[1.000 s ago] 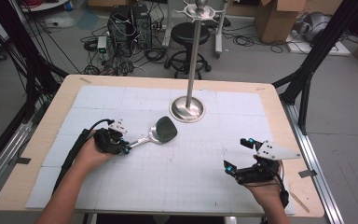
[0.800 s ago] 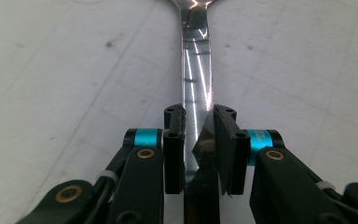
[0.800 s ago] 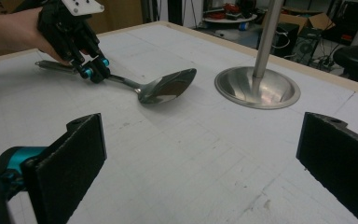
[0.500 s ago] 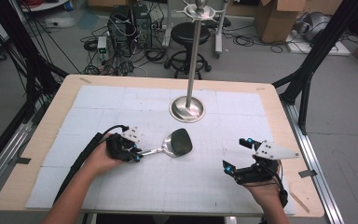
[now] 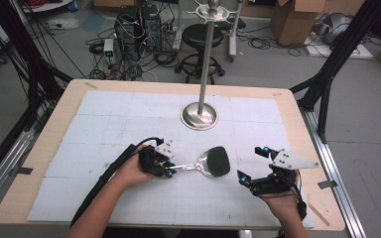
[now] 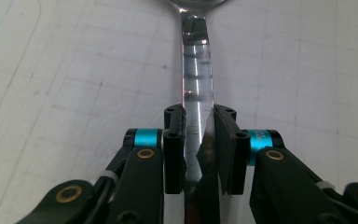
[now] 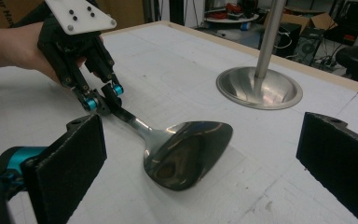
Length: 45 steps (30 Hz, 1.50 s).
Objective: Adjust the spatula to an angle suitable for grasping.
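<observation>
While lying across the white gridded table [image 5: 104,119], well in front of the metal stand [image 5: 199,115] and its round base: large steel spoon [image 5: 213,162], bowl toward the right gripper [image 5: 258,166], handle clamped between the closed jaws of the left gripper [image 5: 170,167]. Right gripper's jaws wide apart, holding nothing, resting near the bowl without touching it.

No text, label, brand, number or sign can be read anywhere.
</observation>
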### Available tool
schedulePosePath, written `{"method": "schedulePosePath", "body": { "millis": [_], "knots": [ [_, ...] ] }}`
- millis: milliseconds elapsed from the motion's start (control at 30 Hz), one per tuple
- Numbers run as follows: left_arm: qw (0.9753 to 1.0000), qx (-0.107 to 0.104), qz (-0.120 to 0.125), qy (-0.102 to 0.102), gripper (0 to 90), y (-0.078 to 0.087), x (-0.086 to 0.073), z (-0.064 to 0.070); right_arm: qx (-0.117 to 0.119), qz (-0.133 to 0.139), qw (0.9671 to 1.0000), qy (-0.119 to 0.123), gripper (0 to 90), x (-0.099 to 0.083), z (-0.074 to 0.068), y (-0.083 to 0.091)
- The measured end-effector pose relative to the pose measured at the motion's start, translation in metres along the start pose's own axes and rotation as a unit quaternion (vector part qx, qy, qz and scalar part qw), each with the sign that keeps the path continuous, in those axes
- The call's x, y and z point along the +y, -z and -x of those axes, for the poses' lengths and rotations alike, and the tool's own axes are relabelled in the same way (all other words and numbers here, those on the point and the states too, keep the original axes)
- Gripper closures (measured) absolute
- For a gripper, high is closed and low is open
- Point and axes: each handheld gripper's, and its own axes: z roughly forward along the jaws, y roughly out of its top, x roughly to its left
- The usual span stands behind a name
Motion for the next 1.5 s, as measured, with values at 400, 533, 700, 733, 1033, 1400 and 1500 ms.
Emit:
{"method": "schedulePosePath", "body": {
  "millis": [400, 533, 700, 733, 1033, 1400, 1500],
  "knots": [
    [0.9995, -0.019, 0.006, -0.024, 74.5, -0.024, 0.03, 0.005, 0.002, -0.002, 1.0, 0.0, 0.3, 0.0, -0.001, -0.001],
    [0.999, -0.028, 0.01, -0.032, 74.5, -0.033, 0.038, 0.009, 0.001, -0.003, 1.0, 0.0, 0.3, 0.0, 0.0, -0.001],
    [0.9988, -0.03, 0.011, -0.037, 74.4, -0.039, 0.042, 0.011, 0.002, -0.003, 1.0, -0.002, 0.3, -0.001, 0.0, 0.0],
    [0.9988, -0.03, 0.011, -0.037, 74.4, -0.039, 0.042, 0.011, 0.002, -0.003, 1.0, -0.002, 0.3, -0.001, 0.0, 0.0],
    [0.9988, -0.019, 0.024, -0.038, 68.2, -0.036, 0.042, 0.012, 0.001, -0.001, 1.0, -0.001, 0.3, -0.001, 0.0, 0.001],
    [0.9953, 0.01, 0.096, -0.002, 46.0, 0.003, 0.042, 0.011, -0.002, -0.001, 1.0, -0.002, 0.3, -0.002, 0.0, 0.003],
    [0.9939, 0.008, 0.11, 0.003, 41.5, 0.012, 0.041, 0.014, -0.001, -0.001, 1.0, -0.002, 0.3, -0.001, 0.0, 0.004]
  ]
}}
